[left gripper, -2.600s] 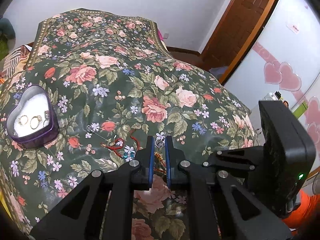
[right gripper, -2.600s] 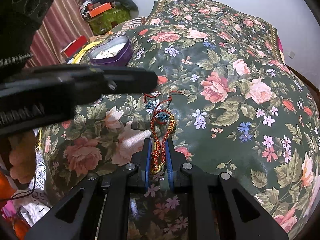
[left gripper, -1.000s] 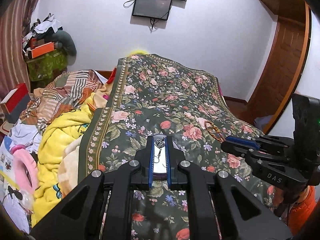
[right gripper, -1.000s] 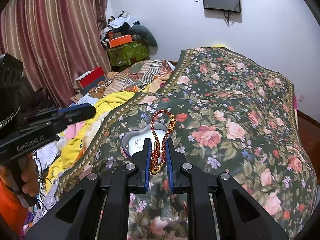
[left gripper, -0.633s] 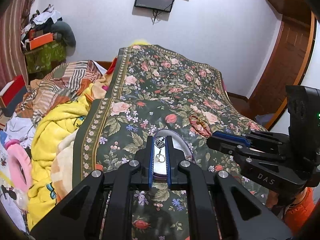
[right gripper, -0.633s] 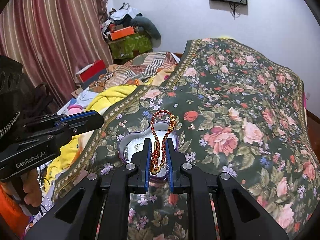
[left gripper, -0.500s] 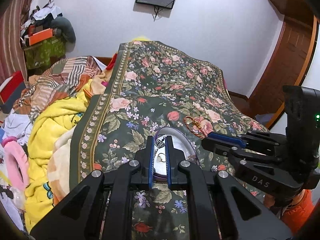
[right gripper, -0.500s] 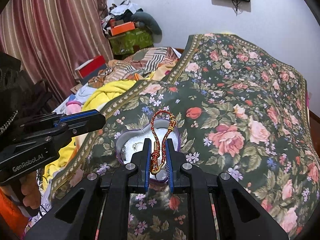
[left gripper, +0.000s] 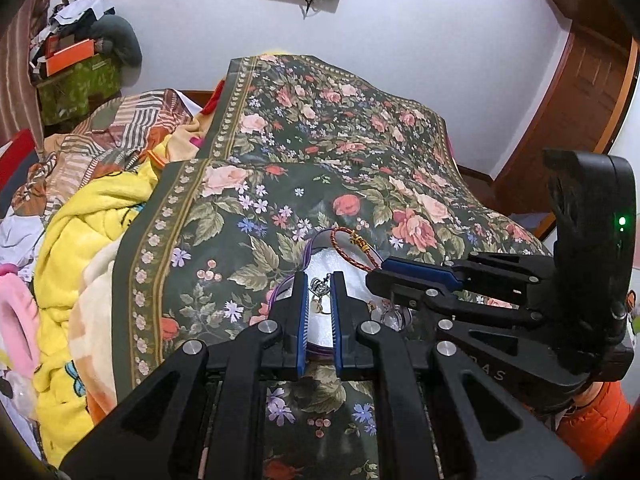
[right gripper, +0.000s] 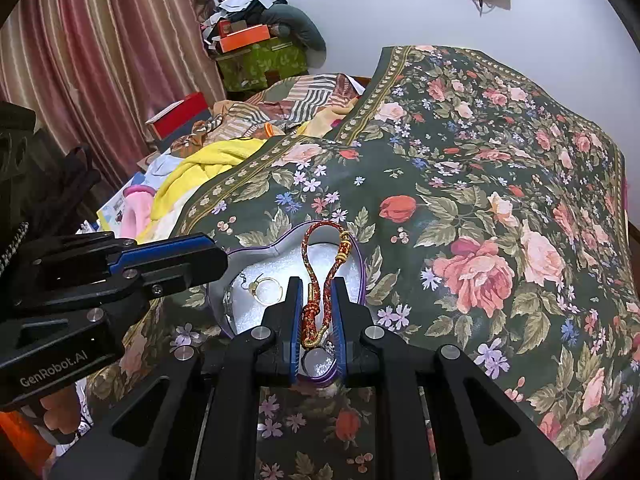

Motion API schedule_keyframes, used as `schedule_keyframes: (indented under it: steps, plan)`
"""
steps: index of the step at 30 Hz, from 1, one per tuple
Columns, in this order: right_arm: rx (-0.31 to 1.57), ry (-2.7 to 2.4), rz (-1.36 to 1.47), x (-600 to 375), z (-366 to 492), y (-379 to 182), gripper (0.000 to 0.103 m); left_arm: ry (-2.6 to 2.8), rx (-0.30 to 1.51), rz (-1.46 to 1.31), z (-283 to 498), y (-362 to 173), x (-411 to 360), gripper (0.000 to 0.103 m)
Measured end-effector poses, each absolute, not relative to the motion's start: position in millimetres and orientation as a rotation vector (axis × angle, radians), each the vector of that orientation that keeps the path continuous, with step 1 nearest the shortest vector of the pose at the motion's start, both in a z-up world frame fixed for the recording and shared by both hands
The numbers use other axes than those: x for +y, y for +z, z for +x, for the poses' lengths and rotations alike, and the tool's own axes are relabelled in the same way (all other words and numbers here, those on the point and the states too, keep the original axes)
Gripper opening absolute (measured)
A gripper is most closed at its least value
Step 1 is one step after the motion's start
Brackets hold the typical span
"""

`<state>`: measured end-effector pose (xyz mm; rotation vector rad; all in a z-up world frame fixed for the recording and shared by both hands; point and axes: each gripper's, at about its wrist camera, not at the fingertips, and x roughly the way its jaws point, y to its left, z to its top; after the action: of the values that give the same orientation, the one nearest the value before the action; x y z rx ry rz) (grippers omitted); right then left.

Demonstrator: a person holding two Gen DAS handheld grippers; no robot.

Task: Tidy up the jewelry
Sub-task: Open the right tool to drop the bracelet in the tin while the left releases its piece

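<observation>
A heart-shaped purple box (right gripper: 362,268) with a white lining lies on the floral bedspread; it also shows in the left wrist view (left gripper: 310,248). My left gripper (left gripper: 319,284) is shut on a small silver crown pendant (left gripper: 319,285) and holds it over the box. My right gripper (right gripper: 316,292) is shut on a red and gold braided bracelet (right gripper: 326,268), also over the box; the bracelet shows in the left wrist view (left gripper: 352,248) too. A gold ring (right gripper: 269,290) lies inside the box.
The floral bedspread (right gripper: 500,200) covers the bed. A yellow blanket (left gripper: 84,248) and striped bedding (left gripper: 116,132) are piled to the left. Boxes and clothes (right gripper: 256,40) stand by the curtain. A wooden door (left gripper: 576,120) is at the right.
Both grippers have carried their jewelry from the bedspread to above the heart box and have come lower and closer to it. Both stay shut.
</observation>
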<state>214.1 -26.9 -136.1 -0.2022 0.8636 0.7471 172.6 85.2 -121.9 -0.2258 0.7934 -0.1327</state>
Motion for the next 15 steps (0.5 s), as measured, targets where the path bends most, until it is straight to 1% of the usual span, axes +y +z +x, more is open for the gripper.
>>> schedule_keyframes:
  steps: [8,12,15]
  plan:
    - [0.863,0.748,-0.206,-25.1,215.5,-136.6,0.013,-0.130,0.802,-0.216,175.7,-123.1,82.6,0.009]
    - [0.861,0.750,-0.215,-24.9,213.7,-136.1,0.020,-0.120,0.808,-0.207,175.0,-124.0,82.3,0.009]
    - [0.852,0.751,-0.220,-25.1,211.2,-133.1,0.021,-0.117,0.809,-0.208,174.3,-124.2,82.6,0.009]
